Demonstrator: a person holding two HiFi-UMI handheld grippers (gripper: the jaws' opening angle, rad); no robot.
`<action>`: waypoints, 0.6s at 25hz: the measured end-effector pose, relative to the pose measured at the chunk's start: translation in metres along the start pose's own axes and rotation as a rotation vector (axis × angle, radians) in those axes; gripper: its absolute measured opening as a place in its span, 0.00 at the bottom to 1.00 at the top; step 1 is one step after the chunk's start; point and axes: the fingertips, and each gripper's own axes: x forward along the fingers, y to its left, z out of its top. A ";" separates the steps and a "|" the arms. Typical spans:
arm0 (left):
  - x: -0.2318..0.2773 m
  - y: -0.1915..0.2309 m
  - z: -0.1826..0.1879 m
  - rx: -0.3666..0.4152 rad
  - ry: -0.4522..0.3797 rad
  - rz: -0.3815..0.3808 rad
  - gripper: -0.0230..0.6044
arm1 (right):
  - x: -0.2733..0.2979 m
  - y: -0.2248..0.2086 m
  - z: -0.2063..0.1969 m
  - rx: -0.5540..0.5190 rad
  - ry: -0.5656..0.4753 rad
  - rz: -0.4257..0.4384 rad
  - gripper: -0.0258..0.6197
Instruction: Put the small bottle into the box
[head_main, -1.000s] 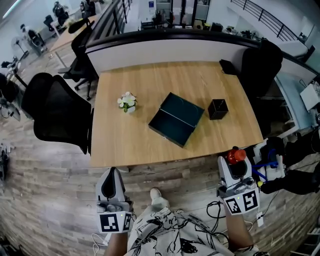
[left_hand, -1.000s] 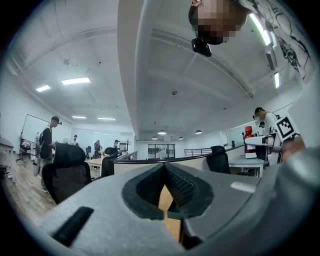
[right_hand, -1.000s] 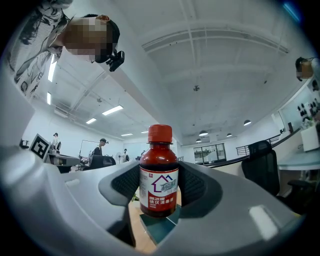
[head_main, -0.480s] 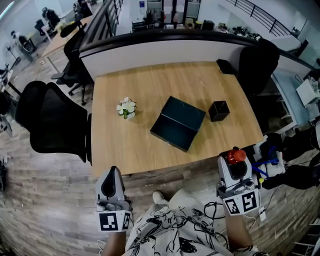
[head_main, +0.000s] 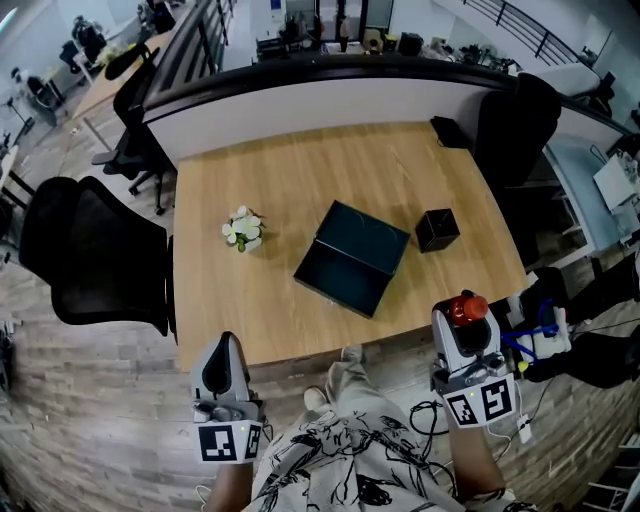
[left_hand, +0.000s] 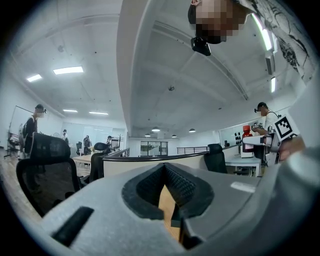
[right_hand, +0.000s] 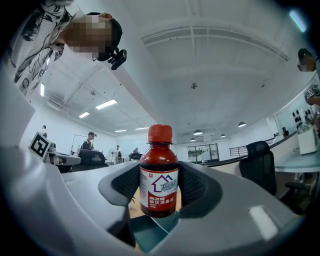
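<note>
The small bottle (right_hand: 159, 165) stands upright, clamped in the right gripper (right_hand: 159, 189) short of the table (head_main: 250, 320), so it should travel level over the box (head_main: 352, 257) and come low before release.

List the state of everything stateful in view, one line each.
Small brown bottle with red cap: capped, upright, gripped.
Right gripper: shut on the bottle.
Left gripper: shut, empty.
Dark teal rectangular box: on the wooden table; lid looks raised, unsure.
Small black cube-shaped holder: upright on the table.
White flowers in small pot: upright on the table.
</note>
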 end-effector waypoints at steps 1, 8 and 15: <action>0.008 -0.001 0.001 0.000 -0.002 0.001 0.03 | 0.007 -0.006 0.001 0.000 -0.003 0.001 0.40; 0.068 -0.004 0.008 0.003 -0.012 0.008 0.03 | 0.056 -0.041 0.000 -0.001 -0.007 0.024 0.40; 0.122 -0.005 0.007 0.000 -0.008 0.016 0.03 | 0.102 -0.072 -0.005 -0.006 -0.002 0.050 0.40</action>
